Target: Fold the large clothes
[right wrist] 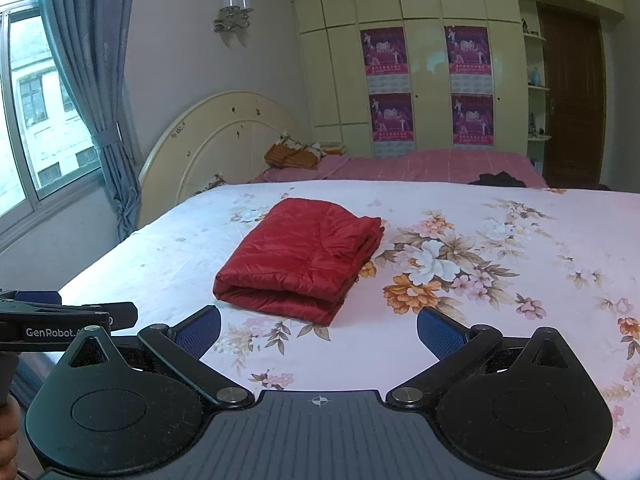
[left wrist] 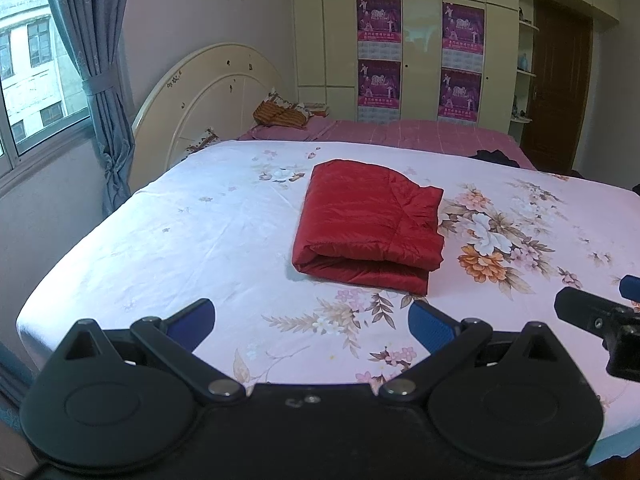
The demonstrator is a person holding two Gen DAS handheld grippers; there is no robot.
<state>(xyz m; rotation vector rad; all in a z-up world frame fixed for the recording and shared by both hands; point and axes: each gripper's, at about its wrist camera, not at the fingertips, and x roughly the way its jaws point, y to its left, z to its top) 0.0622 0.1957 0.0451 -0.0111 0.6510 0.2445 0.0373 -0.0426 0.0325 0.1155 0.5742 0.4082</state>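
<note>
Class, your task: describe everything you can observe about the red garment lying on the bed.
The red garment is a shiny, quilted, puffy-looking piece, perhaps a padded jacket. It is folded into a thick, roughly rectangular bundle of stacked layers, the rounded fold facing the cameras and looser edges on its right side. It lies flat near the middle of the floral bedsheet, touching only that sheet. The left gripper and right gripper are open, short of it, holding nothing.
</note>
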